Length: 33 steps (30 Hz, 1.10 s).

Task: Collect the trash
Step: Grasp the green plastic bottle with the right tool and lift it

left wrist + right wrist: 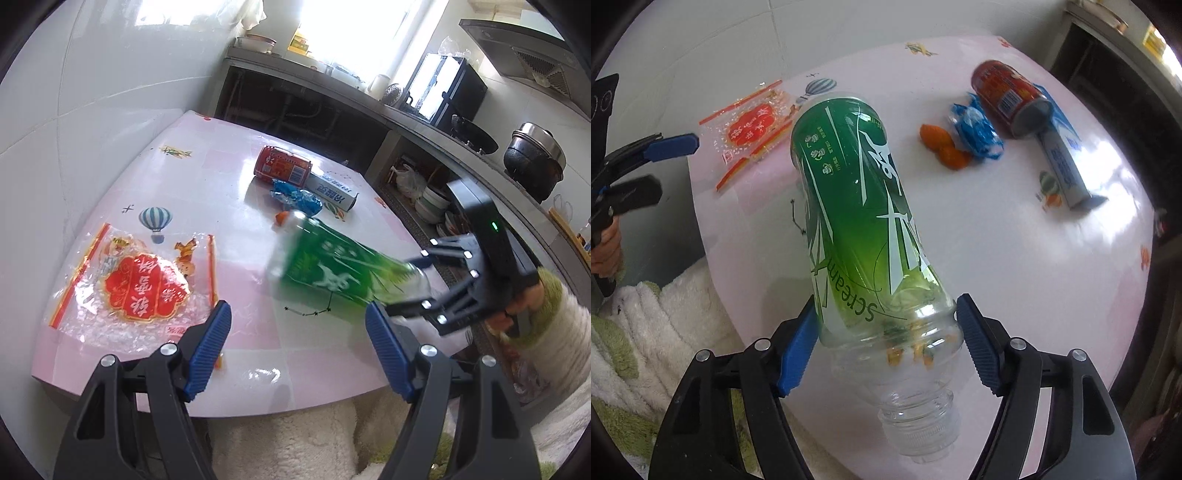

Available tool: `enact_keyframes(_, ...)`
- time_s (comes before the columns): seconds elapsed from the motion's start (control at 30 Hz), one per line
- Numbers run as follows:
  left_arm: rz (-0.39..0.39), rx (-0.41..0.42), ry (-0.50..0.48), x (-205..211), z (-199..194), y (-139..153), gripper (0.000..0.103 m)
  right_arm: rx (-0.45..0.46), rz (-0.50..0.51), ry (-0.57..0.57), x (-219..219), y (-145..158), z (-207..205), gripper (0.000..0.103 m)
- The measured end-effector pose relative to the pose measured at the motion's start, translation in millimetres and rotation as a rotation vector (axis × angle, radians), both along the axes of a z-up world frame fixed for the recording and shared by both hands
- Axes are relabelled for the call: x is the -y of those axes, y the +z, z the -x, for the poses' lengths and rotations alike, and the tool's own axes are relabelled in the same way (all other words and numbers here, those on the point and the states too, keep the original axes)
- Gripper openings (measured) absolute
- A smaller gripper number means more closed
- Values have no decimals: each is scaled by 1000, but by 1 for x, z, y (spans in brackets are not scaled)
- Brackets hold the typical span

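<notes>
A green-labelled clear plastic bottle [857, 206] lies tilted over the pink table [236, 155]. Its neck points toward my right gripper [886, 332], whose blue pads press on the bottle's shoulder from both sides. In the left wrist view the same bottle [332, 269] looks blurred, with the right gripper [402, 286] at its neck end. My left gripper [297, 332] hangs open over the near table edge with nothing between its fingers. Further back lie a red can [282, 168], a blue wrapper [295, 197], a white and blue box [334, 190] and orange peel [945, 147]. A clear bag with a red label [136, 284] is on the left.
A tiled white wall [92, 92] borders the table on the left. Behind and to the right runs a kitchen counter [424, 122] with a black pot [532, 158] on it and stacked bowls [434, 205] beneath. White fleece clothing [288, 443] shows below the table's near edge.
</notes>
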<state>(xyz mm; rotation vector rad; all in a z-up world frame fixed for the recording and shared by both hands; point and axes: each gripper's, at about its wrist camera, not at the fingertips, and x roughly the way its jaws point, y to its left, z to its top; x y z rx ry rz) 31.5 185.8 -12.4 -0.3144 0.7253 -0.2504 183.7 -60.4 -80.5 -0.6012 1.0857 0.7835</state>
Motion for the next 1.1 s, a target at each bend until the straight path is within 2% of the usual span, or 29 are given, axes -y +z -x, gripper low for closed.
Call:
enact_keyframes(0.13,45,-12,-22,10,-24,3,73,-39,-47,-222,50,-1,-5,69)
enact_keyframes(0.2,55,-78,-7,18,-47,2,73,-88,-112,-391,81,-3,-14,69)
enact_keyframes(0.3,74,-119,6,29,-76,3,73,-149,-225,-614,115,-8,-27,69)
enact_keyframes(0.47,43,-115,64,46,-120,2,73,-122,-337,-801,138,-12,-32,69)
enact_keyframes(0.67,-25,-111,116,65,-172,6,73,-107,-434,-876,148,-15,-44,69)
enact_keyframes(0.8,-120,-111,157,78,-199,4,73,-114,-469,-887,154,-12,-46,69)
enact_keyframes(0.9,-206,-126,178,87,-215,-4,67,-131,-475,-869,153,-15,-46,69)
enact_keyframes(0.97,-245,-143,182,90,-224,-10,59,-159,-487,-863,152,-18,-46,69)
enact_keyframes(1.1,-278,-179,191,87,-230,-22,45,-166,-494,-861,148,-21,-45,68)
